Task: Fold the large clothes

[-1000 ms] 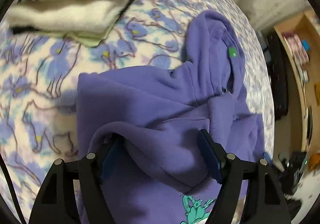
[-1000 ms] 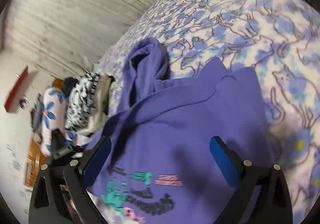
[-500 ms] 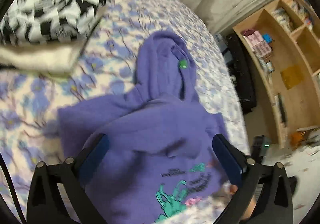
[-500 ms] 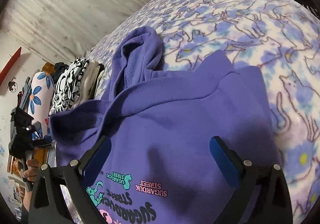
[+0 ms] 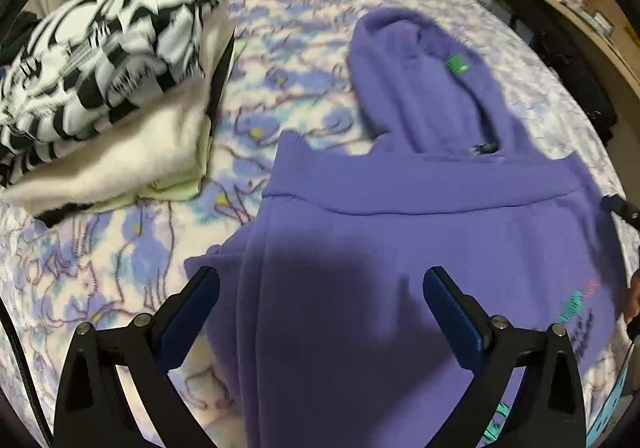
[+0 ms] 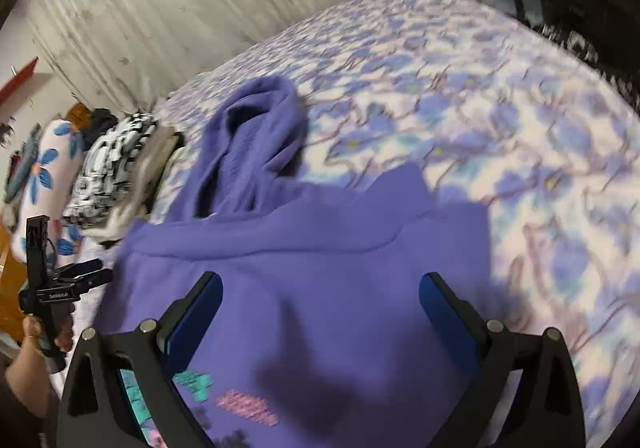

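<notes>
Two grippers, left (image 5: 320, 312) and right (image 6: 320, 312), fingers released above purple hoodie (image 5: 420, 248); risk: folded-over hem slipping open, unpinned.

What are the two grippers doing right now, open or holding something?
Left gripper: jaws just opened wide, empty, over the purple hoodie.
Right gripper: open, holding nothing, above the hoodie.

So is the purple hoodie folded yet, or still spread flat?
Partly folded: the purple hoodie has its hem doubled up toward the hood, which still lies flat on the bedspread.
</notes>
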The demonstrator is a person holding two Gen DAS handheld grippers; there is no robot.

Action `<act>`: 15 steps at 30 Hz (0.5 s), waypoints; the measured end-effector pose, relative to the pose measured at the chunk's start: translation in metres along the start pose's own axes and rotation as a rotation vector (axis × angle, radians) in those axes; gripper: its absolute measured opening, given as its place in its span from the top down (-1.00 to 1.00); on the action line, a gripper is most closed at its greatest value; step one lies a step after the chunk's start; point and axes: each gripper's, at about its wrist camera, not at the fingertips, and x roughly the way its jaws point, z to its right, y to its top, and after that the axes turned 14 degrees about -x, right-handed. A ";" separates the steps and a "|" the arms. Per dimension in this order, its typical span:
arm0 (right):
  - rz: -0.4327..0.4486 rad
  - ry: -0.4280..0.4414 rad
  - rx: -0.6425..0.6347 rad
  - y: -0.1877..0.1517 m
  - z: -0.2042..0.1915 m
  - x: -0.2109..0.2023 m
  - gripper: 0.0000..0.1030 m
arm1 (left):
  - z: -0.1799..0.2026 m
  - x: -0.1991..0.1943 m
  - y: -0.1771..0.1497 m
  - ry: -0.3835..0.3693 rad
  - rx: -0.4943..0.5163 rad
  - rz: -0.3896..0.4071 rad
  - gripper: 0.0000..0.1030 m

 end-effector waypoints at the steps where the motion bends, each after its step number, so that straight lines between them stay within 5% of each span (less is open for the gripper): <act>1: 0.003 -0.022 -0.011 0.003 0.003 0.002 -0.92 | -0.002 0.006 0.002 0.001 -0.007 -0.004 -0.87; 5: -0.031 -0.070 -0.049 0.013 0.012 0.018 -0.79 | -0.005 0.027 0.007 0.010 -0.020 -0.014 -0.82; 11: -0.136 -0.112 -0.013 0.010 0.037 0.049 -0.04 | 0.002 0.043 0.020 0.011 -0.065 -0.032 -0.78; 13: -0.133 -0.131 -0.005 0.006 0.042 0.049 0.56 | 0.008 0.046 0.019 -0.029 -0.052 -0.028 -0.09; 15: -0.116 -0.116 0.002 0.003 0.045 0.042 0.73 | 0.016 0.044 0.014 -0.034 -0.037 0.005 0.34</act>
